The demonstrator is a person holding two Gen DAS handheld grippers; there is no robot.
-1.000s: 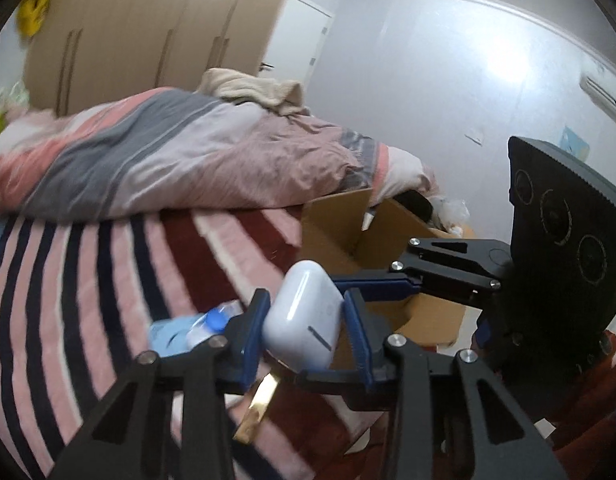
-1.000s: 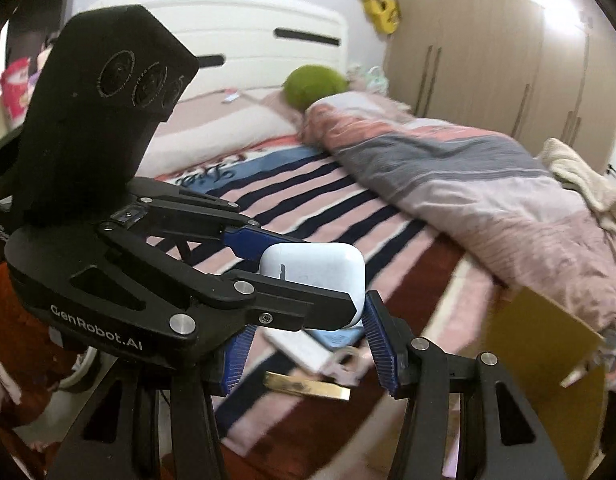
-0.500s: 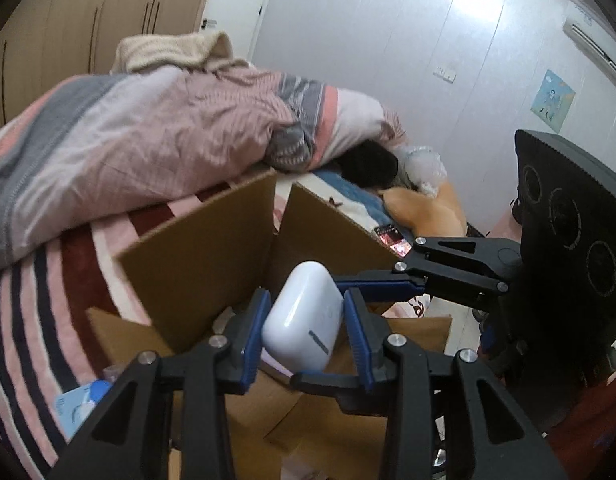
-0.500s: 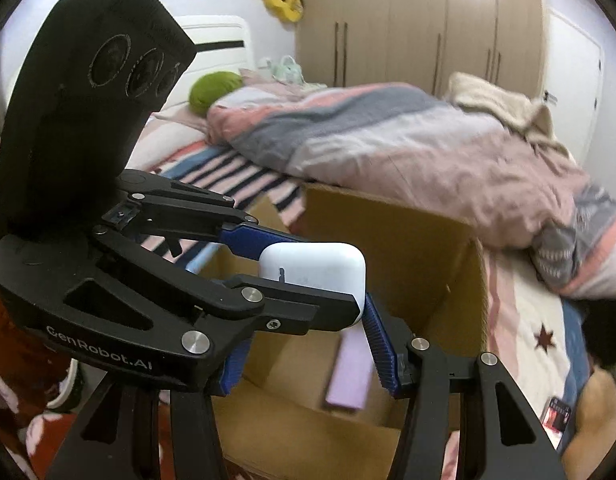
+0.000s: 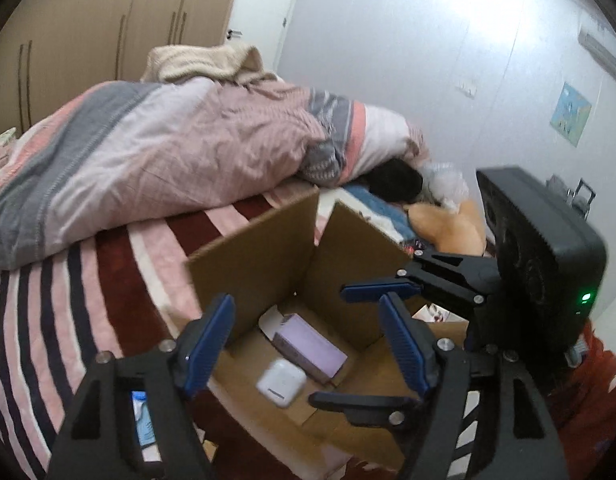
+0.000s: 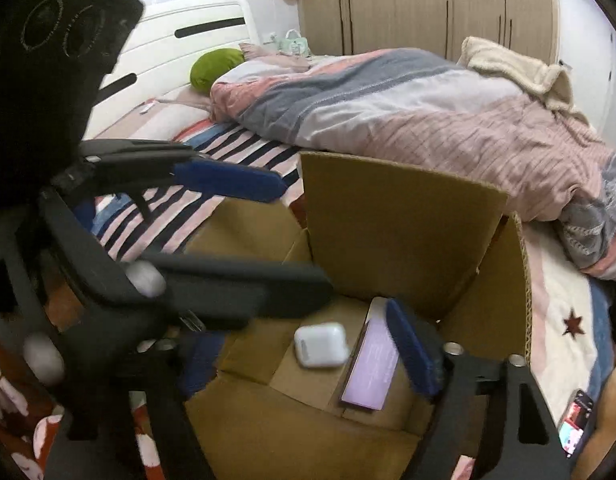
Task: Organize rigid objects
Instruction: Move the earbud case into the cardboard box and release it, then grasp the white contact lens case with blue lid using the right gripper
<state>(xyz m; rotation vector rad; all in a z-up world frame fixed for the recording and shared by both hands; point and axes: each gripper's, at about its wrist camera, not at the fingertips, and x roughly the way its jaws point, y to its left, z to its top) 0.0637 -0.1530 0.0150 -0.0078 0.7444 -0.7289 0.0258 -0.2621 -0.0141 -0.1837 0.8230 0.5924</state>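
now both tools point(image 5: 308, 336) point(image 6: 303, 364) gape, just opened — smooth white case point(image 5: 281, 382) lies in the cardboard box point(image 5: 263, 256).

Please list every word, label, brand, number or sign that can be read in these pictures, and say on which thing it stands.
No text can be read in either view.
Purple box in the cardboard box: print too blurred.
White earbud case: no text visible.
Wall poster: too small.
Small packet on the bed: too blurred.
Left gripper and right gripper: no readable marking.

A home bedroom, shown by a bed point(image 6: 235, 148) with rumpled striped duvet point(image 5: 155, 152), white headboard point(image 6: 179, 40) and wooden wardrobes point(image 6: 428, 4).
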